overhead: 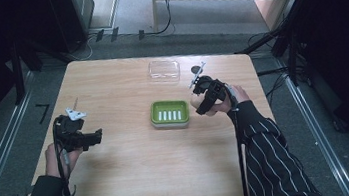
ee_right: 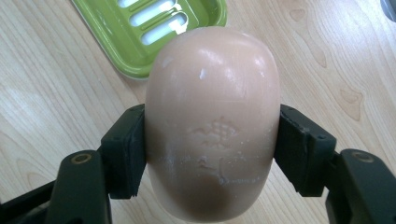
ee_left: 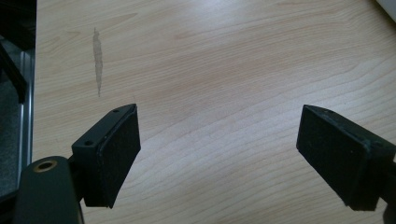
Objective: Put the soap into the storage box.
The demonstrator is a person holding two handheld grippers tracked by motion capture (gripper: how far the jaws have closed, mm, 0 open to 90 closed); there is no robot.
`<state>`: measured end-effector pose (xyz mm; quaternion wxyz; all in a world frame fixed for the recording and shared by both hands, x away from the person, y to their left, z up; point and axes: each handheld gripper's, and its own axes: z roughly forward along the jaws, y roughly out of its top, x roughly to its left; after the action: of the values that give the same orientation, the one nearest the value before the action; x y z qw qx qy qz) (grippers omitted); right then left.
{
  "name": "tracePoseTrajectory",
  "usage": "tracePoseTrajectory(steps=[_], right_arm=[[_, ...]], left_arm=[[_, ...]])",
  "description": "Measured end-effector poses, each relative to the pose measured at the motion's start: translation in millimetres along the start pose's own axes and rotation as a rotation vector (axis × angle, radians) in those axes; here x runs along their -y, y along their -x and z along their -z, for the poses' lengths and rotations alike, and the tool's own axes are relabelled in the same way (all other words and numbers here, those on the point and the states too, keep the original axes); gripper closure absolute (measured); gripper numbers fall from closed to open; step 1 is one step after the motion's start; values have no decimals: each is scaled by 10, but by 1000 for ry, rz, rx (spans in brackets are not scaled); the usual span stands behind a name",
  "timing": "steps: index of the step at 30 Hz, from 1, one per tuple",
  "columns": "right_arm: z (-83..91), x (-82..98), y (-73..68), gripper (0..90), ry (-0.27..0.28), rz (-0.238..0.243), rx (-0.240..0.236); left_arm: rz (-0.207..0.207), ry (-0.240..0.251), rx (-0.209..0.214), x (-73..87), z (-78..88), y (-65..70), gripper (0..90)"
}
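Observation:
A pale pink oval soap bar (ee_right: 212, 121) is clamped between the two black jaws of my right gripper (ee_right: 210, 149), which is shut on it. In the high view the right gripper (overhead: 202, 100) hovers just right of a green slotted soap dish (overhead: 169, 113) at the table's middle, and the soap (overhead: 196, 103) peeks out at its tip. The soap dish's corner (ee_right: 140, 32) lies beyond the soap in the right gripper view. My left gripper (overhead: 97, 136) rests at the table's left, and its jaws (ee_left: 217, 154) stand wide open over bare wood.
A clear plastic lid or box (overhead: 164, 70) lies at the table's far edge, with a small dark round object (overhead: 195, 69) beside it. The wooden table (overhead: 137, 178) has bare room in front. Cables and dark stands surround the table on the floor.

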<state>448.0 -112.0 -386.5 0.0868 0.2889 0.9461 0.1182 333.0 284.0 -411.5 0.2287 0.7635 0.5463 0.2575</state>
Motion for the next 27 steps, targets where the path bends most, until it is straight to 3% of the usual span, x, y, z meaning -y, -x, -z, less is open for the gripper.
tracePoseTrajectory(steps=[27], right_arm=[[-18,-237,-19,335,16,53,-9]], left_arm=[[2,-2,-1,6,-6,-6,144]])
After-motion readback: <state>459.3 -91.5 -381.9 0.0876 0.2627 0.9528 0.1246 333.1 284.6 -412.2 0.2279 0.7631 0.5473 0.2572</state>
